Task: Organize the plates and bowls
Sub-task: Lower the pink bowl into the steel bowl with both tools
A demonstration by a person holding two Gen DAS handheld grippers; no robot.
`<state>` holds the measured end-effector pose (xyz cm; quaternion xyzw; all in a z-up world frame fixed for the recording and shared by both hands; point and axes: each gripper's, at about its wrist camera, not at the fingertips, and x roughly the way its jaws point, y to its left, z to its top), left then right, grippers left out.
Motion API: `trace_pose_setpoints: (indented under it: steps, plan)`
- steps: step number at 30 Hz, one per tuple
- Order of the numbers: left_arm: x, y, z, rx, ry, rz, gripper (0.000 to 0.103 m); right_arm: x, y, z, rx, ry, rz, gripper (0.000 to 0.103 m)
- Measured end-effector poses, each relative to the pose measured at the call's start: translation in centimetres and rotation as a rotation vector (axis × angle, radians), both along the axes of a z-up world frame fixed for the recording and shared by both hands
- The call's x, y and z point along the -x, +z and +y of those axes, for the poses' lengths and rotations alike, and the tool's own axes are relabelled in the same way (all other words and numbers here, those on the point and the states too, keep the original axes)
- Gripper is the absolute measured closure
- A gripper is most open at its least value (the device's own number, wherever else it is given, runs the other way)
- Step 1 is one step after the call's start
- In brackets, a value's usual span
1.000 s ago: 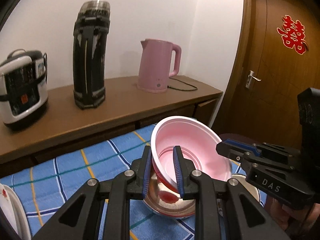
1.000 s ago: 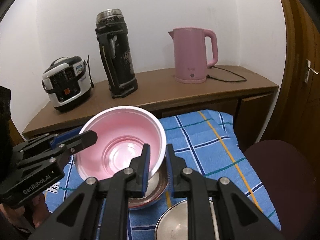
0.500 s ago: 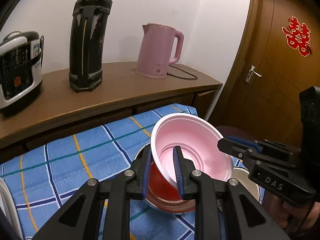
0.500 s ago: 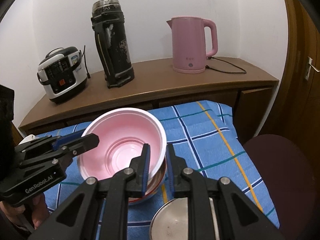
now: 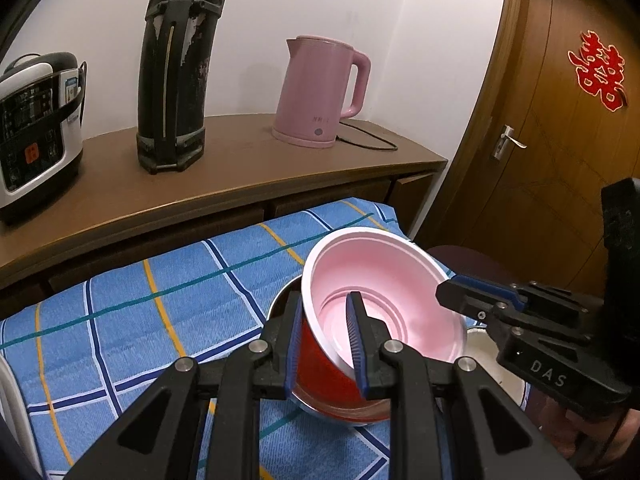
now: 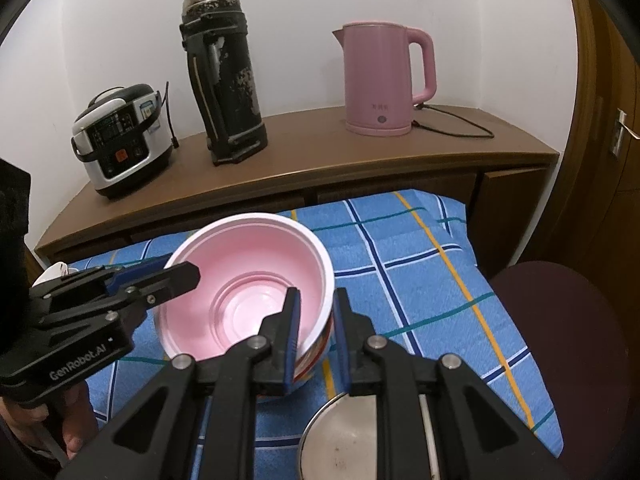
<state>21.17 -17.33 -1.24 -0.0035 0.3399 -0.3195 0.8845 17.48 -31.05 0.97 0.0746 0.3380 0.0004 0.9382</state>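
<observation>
1. Over the last second the pink bowl (image 5: 384, 300) has sunk into the steel bowl (image 5: 304, 396) on the blue-checked desk (image 5: 140, 320), nearly nested.
2. Left gripper (image 5: 326, 340) and right gripper (image 6: 314, 330) each have jaws clamped on opposite rims; release looks next.

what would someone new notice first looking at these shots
First, the pink bowl, red on the outside, held at its rim from both sides by the left gripper and the right gripper, sitting in a metal bowl on the blue checked cloth. Behind it, the pink kettle and tall black flask stand on the wooden counter.
</observation>
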Motion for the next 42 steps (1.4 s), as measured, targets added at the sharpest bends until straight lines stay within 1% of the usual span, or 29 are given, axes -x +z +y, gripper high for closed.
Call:
trace_pose_setpoints:
  steps: [22, 42]
  plan:
    - [-0.2, -0.2, -0.1, -0.015, -0.004, 0.011, 0.079, -0.1, -0.4, 0.0, 0.002, 0.006, 0.018, 0.086]
    - [-0.7, -0.9, -0.1, -0.016, -0.013, 0.051, 0.079, -0.4, -1.0, 0.2, 0.000, 0.005, 0.039, 0.086]
